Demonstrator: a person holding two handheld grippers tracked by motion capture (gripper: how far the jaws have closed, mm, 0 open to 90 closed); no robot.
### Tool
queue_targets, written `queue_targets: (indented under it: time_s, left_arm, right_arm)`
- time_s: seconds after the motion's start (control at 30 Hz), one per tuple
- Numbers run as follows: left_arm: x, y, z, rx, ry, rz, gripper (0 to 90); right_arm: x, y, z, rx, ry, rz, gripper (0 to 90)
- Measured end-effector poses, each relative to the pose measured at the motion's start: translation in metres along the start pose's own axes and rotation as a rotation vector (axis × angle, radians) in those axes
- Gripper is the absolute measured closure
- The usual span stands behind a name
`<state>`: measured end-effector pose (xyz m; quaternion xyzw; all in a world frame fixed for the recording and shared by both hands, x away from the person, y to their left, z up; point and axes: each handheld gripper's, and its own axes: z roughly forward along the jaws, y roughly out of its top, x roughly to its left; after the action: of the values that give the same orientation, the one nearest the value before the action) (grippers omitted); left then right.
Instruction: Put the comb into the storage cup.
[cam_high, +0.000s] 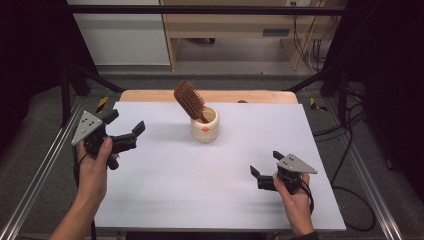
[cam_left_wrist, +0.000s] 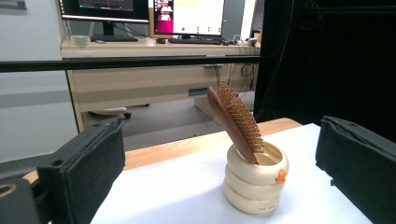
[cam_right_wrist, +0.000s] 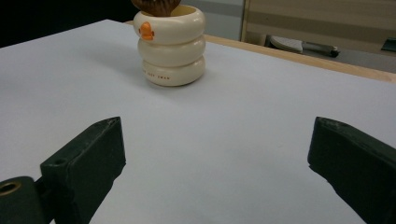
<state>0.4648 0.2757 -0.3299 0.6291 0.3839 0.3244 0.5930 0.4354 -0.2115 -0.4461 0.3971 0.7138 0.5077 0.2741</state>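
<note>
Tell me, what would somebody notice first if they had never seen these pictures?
Probably the brown hairbrush, standing tilted with its handle down in a cream cup with an orange spot, near the far middle of the white table. Next, the two black grippers a person holds, left gripper and right gripper, both open, on either side, apart from the cup.

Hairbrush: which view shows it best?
Left gripper view: the hairbrush shows close, from the side, bristles clear, leaning in the cream holder. High view shows it small, from above. Right gripper view cuts off all but its lower end.
</note>
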Motion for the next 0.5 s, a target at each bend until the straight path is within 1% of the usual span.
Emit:
queue_targets:
  time_s: [0.2,0.33,0.5]
  left_arm:
    - [0.007,-0.005,-0.012,-0.003,0.010,-0.002,1.6]
    - [0.012,-0.009,-0.020,-0.011,0.018,-0.005,1.6]
    - [0.020,-0.013,-0.031,-0.035,0.026,-0.010,1.6]
  right_arm:
    - [-0.003,-0.001,-0.002,-0.017,-0.004,-0.005,4.1]
    - [-0.005,-0.002,-0.003,-0.019,-0.001,0.002,4.1]
    - [-0.009,-0.003,-0.005,-0.020,0.001,0.001,4.0]
